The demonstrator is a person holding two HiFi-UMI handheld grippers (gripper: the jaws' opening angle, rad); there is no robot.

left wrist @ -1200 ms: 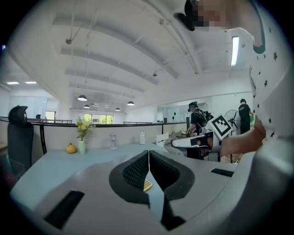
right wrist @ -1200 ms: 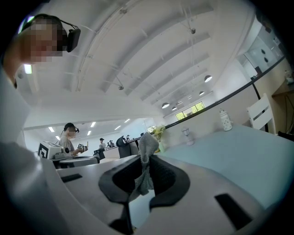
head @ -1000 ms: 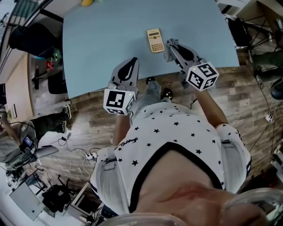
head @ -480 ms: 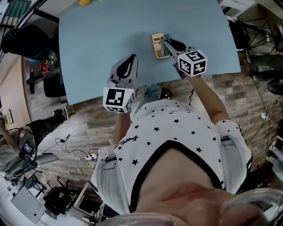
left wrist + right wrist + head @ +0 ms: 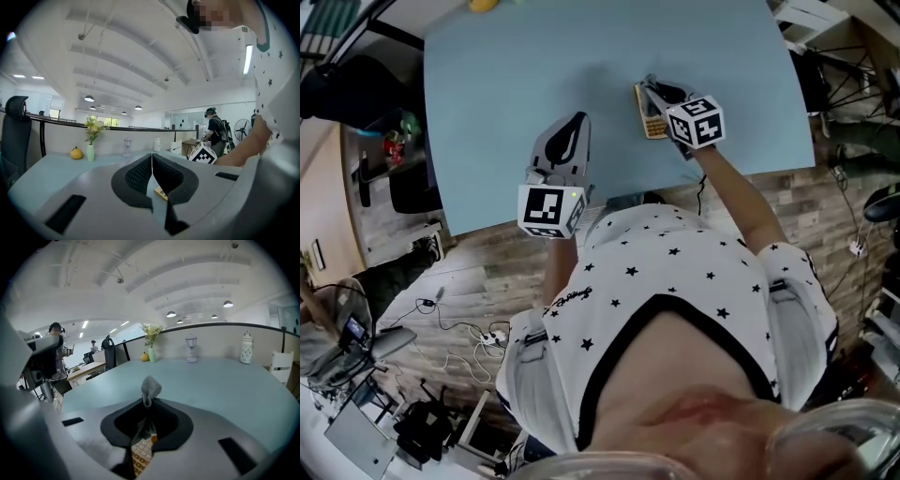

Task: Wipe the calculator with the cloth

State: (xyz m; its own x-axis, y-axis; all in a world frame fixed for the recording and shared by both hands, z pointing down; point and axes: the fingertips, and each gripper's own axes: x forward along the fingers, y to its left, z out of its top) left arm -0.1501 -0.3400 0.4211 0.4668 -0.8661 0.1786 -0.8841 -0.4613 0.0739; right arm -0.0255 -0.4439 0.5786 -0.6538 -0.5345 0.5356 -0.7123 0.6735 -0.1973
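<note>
Head view: right gripper reaches over the far right part of the blue table. Its tips are over the calculator, which lies flat there & is partly covered by them. Left gripper hangs over the table's near edge, to the left & well apart from the calculator.

Right gripper view shows what the head view barely gives. The jaws are pinched together on a grey cloth. A tuft sticks up past the tips & the rest trails down btwn the jaws over the calculator keys. Can't tell if the cloth presses on the keys. Only this view shows the whole far-edge row: vase w/ flowers, yellow fruit just beside it, small lamp & white jar further right.

Left gripper view: jaws closed, tips touching, nothing btwn them. A corner of the calculator shows just past the tips, w/ the right gripper's marker cube off to the right. Neither other view shows those two together from this side.

Count: 1 calculator, 1 cloth, 2 grippers, 1 vase, 1 fruit, 1 lamp, 1 jar.
</note>
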